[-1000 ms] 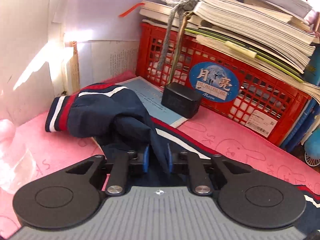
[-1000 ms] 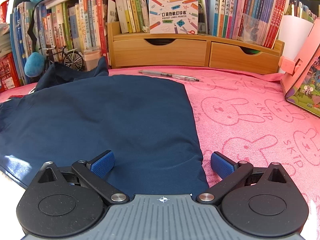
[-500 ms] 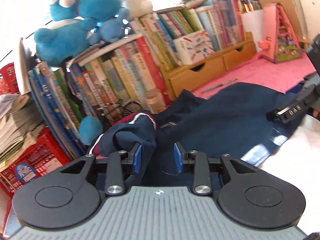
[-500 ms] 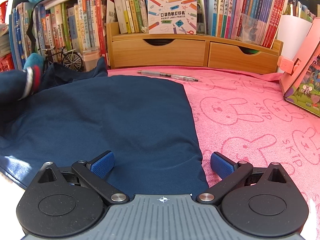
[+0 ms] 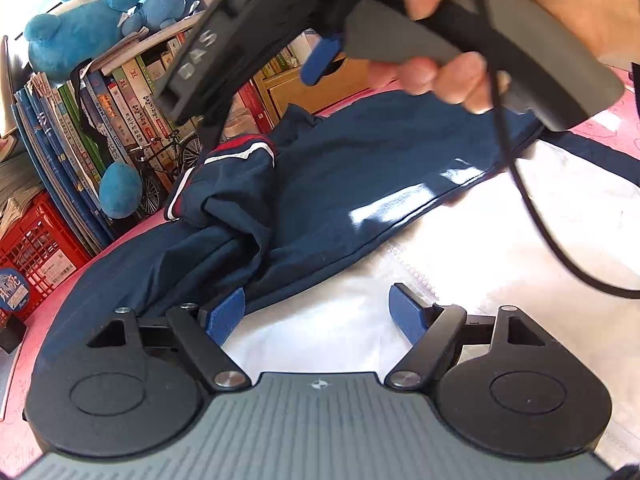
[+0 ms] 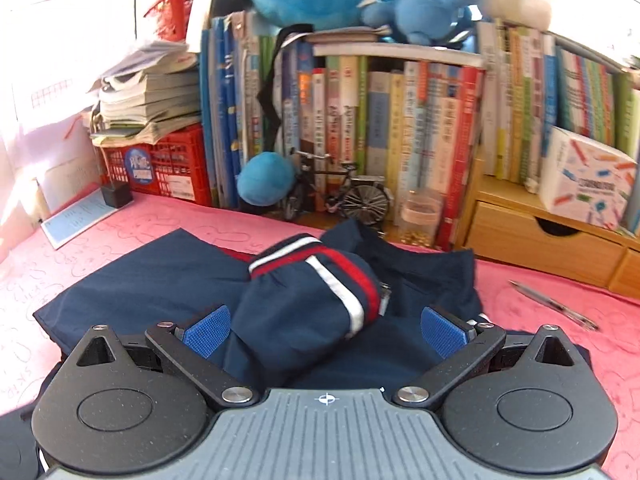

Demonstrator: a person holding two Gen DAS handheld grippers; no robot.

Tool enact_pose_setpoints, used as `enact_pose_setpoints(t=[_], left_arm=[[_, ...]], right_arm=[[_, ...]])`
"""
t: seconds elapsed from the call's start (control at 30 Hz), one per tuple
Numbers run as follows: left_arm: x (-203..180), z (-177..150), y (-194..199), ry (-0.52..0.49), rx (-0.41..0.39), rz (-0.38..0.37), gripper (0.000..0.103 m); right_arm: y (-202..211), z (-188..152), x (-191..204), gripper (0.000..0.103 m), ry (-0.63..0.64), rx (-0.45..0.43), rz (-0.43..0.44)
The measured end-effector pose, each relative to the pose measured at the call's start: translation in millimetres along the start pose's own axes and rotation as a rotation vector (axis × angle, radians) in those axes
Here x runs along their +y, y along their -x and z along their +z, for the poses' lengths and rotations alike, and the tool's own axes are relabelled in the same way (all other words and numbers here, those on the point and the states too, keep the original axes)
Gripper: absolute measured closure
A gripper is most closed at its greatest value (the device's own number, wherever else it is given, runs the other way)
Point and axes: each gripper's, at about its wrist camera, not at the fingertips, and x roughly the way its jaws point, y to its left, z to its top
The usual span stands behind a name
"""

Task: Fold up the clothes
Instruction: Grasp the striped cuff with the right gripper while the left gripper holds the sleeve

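Navy jacket (image 6: 168, 280) lies spread on the pink bunny-print cloth (image 6: 120, 236) in front of the bookshelf (image 6: 400, 120), with one sleeve (image 6: 304, 300) thrown over the body so its red-and-white striped cuff (image 6: 288, 254) sits on top near the middle. Your right gripper (image 6: 326, 330) hovers just above that sleeve with its jaws spread wide, holding nothing. Your left gripper (image 5: 316, 312) is also wide open and empty, at the near hem of the jacket (image 5: 360, 184), its left pad beside the fabric edge, its right pad over a white surface (image 5: 500, 248). The hand (image 5: 500, 20) holding the right tool fills the top of the left view. Handling, judged only from looks: thin, soft, light fabric with a slight sheen, so expect it to slip and slump, not hold a crease. The sleeve is bunched and puffy and looks likely to spring up unless you press it flat. Best grips look like the ribbed cuff, thicker and less slippery, or a seamed hem edge. Pinch one layer only and avoid the loose middle of the panel. A pen (image 6: 556, 304) lies on the cloth at right, clear of the jacket.
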Motion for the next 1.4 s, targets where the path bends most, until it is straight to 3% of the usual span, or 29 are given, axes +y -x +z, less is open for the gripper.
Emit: enact_pose_setpoints(t=[0.1,0.13,0.2,0.23,0.37,0.5,0.57,0.7,0.73,0.8,0.87,0.97,1.07,1.2,1.27,1.33,1.4], left_arm=[[11.0,-6.0,1.1,0.079,0.018,-0.039,0.023],[15.2,-8.8,2.6,0.106,0.026,-0.052,0.023],[23.4,-17.9,9.9,0.148,0.034,-0.057,0.023],[26.3,-22.0,14.2,0.157,0.031,-0.051,0.023],[42.3,-40.2,40.0,0.205,-0.007,0.004,0.023],[55.5,-49.9,71.7,0.26,-0.095,0.046,0.019],[60.7,-47.1,83.4,0.264,-0.131,0.083,0.015],[72.0,-35.0,96.0,0.283,-0.181,0.136,0.013],[74.7,-31.5,94.8,0.295,-0.182,0.139,0.011],[79.3,-25.3,88.1,0.317,-0.173,0.136,0.01],[80.0,-21.7,75.0,0.313,-0.15,0.151,0.01],[72.6,-24.4,50.9,0.261,-0.079,0.251,0.01],[78.8,-35.8,21.5,0.261,0.008,0.305,0.01],[104.8,-57.5,-7.1,0.322,0.146,0.449,0.009],[123.2,-63.9,2.7,0.384,0.148,0.5,0.009],[138.5,-63.8,22.2,0.43,0.129,0.566,0.011],[144.5,-52.1,45.1,0.421,0.043,0.576,0.011]], right_arm=[[-48.9,14.7,23.6,0.001,0.084,0.074,-0.043],[-64.0,14.3,28.7,0.007,0.109,0.107,-0.066],[-75.1,11.0,26.6,0.044,0.103,0.131,-0.093],[-71.5,8.2,19.6,0.055,0.074,0.122,-0.096],[-45.2,-3.8,-12.7,0.075,-0.061,0.067,-0.112],[30.4,-31.9,-69.9,0.075,-0.252,-0.043,-0.128],[55.9,-60.4,-99.5,0.074,-0.349,-0.047,-0.155],[79.6,-130.0,-151.1,0.065,-0.541,0.099,-0.152],[82.9,-145.4,-156.1,0.058,-0.561,0.128,-0.154],[93.4,-166.7,-159.0,0.054,-0.586,0.111,-0.126],[107.3,-170.4,-155.5,0.039,-0.583,0.055,-0.141],[128.1,-175.8,-150.4,0.02,-0.577,-0.028,-0.162],[139.4,-175.4,-150.9,0.02,-0.534,-0.071,-0.239],[129.2,-174.9,-159.8,0.022,-0.528,-0.049,-0.254],[125.4,-173.8,-159.7,0.025,-0.514,-0.058,-0.259],[125.4,-170.1,-158.2,0.026,-0.493,-0.091,-0.318],[126.8,-167.1,-158.0,0.026,-0.48,-0.129,-0.384]])
